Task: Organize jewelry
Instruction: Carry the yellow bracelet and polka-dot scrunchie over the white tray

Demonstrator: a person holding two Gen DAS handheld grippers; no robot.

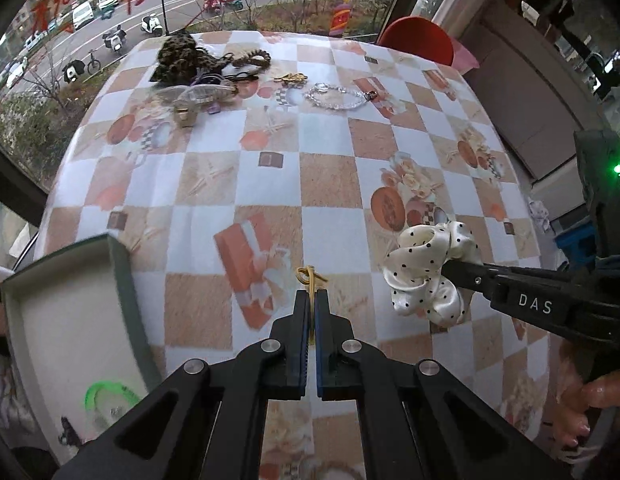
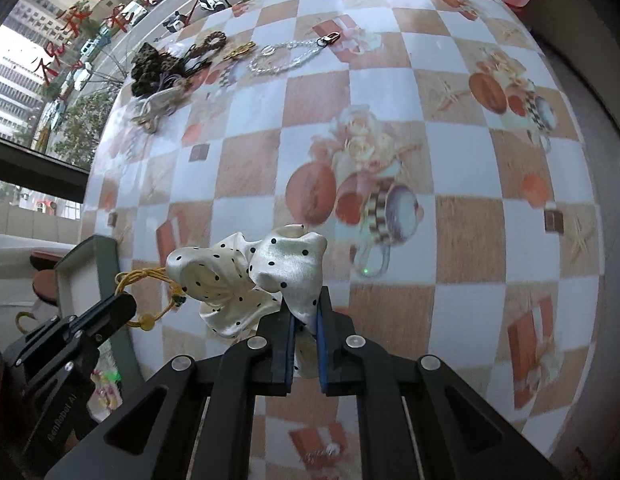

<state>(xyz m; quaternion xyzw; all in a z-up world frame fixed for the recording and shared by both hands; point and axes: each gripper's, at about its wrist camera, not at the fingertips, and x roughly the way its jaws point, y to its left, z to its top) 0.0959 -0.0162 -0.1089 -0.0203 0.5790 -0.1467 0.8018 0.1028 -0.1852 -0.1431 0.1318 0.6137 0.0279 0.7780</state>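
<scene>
My left gripper (image 1: pixel 310 294) is shut on a yellow cord bracelet (image 1: pixel 308 276), held above the table; the bracelet also shows in the right wrist view (image 2: pixel 144 280). My right gripper (image 2: pixel 306 300) is shut on a white polka-dot scrunchie (image 2: pixel 254 276), which also shows in the left wrist view (image 1: pixel 423 276), to the right of the left gripper. A green-walled open box (image 1: pixel 70 304) sits at the near left; a green ring (image 1: pixel 106 394) lies in it. A pile of hair ties and clips (image 1: pixel 198 72) and a crystal bead chain (image 1: pixel 335 96) lie at the far side.
A round table with a checkered cloth (image 1: pixel 325 184) fills the view. A window with a street outside is beyond its far edge. A red chair (image 1: pixel 419 38) stands at the far right. A gold brooch (image 1: pixel 290 78) lies beside the pile.
</scene>
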